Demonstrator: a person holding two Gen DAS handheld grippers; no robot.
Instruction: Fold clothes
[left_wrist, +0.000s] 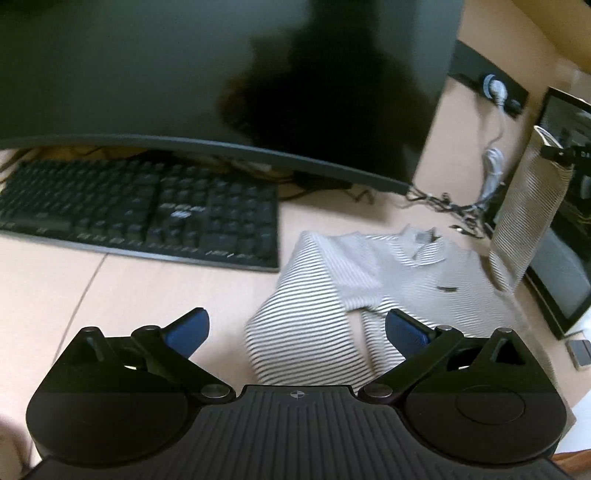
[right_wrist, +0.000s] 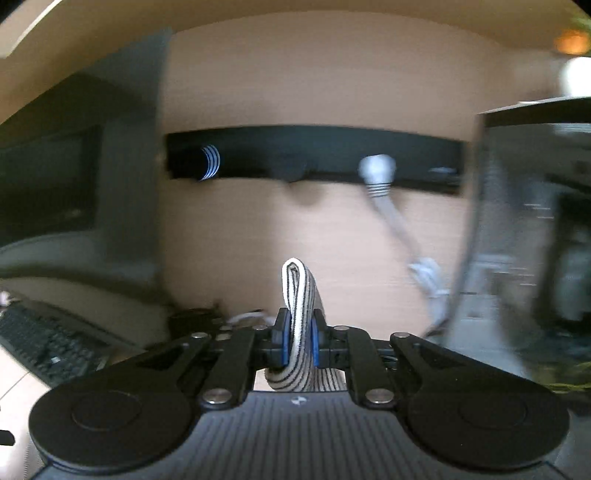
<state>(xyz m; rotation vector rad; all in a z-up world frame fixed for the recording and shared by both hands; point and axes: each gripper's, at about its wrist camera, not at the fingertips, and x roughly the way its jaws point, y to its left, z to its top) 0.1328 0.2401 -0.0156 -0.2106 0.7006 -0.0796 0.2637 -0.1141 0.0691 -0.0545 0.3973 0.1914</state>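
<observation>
A grey-and-white striped polo shirt (left_wrist: 332, 295) lies on the light wooden desk (left_wrist: 129, 288), collar toward the back. Its left sleeve is folded in over the body. My left gripper (left_wrist: 297, 332) is open and empty, hovering just above the shirt's lower part. The shirt's right sleeve (left_wrist: 524, 221) is lifted up at the right edge of the left wrist view, held by the right gripper. In the right wrist view my right gripper (right_wrist: 299, 338) is shut on that striped sleeve cuff (right_wrist: 297, 291), which sticks up between the blue pads.
A black keyboard (left_wrist: 140, 210) lies left of the shirt under a large dark monitor (left_wrist: 221, 81). Tangled cables (left_wrist: 443, 203) and a grey cord (left_wrist: 493, 162) lie behind the shirt. A second screen (left_wrist: 565, 229) stands at the right. A black wall strip (right_wrist: 314, 155) holds a plug.
</observation>
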